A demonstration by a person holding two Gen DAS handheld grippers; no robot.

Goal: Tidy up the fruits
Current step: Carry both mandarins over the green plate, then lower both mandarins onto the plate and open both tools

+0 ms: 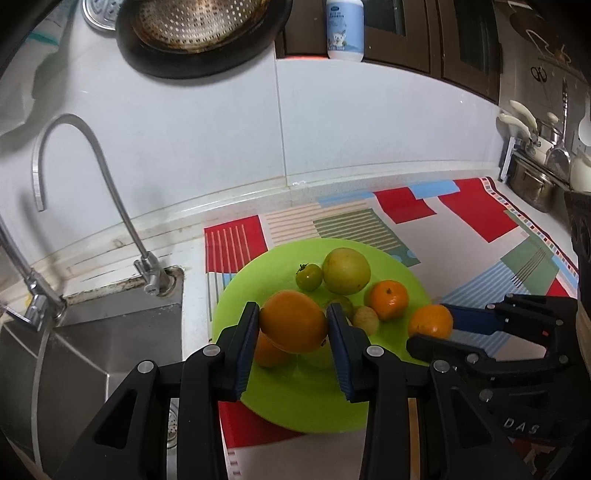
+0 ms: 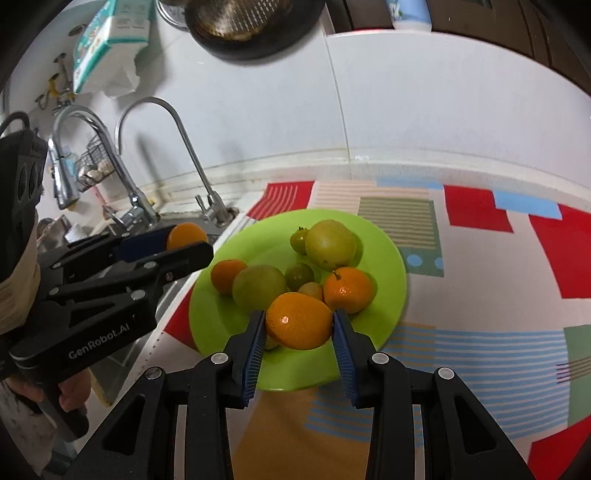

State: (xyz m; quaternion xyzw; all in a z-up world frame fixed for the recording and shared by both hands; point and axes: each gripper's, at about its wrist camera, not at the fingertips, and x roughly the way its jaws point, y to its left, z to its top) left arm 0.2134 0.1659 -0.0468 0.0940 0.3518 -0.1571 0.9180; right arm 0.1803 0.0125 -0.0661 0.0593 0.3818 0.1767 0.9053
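Observation:
A lime green plate (image 1: 266,273) (image 2: 380,236) on a patterned mat holds several fruits: a large yellow-green fruit (image 1: 346,270) (image 2: 330,244), a small green tomato (image 1: 308,276) (image 2: 298,240), oranges (image 1: 388,299) (image 2: 349,290) and small greenish fruits. My left gripper (image 1: 291,323) is shut on an orange (image 1: 293,321) above the plate's near left part; it shows in the right wrist view (image 2: 186,236) at the left. My right gripper (image 2: 299,325) is shut on another orange (image 2: 298,320) over the plate's near edge; it shows in the left wrist view (image 1: 430,323) at the right.
A steel sink (image 1: 92,350) with a curved faucet (image 1: 92,155) lies left of the plate. A colourful mat (image 1: 480,229) covers the counter. A dark pan with a strainer (image 1: 199,33) and a bottle (image 1: 345,29) sit above the tiled wall. Utensils and pots (image 1: 535,158) stand far right.

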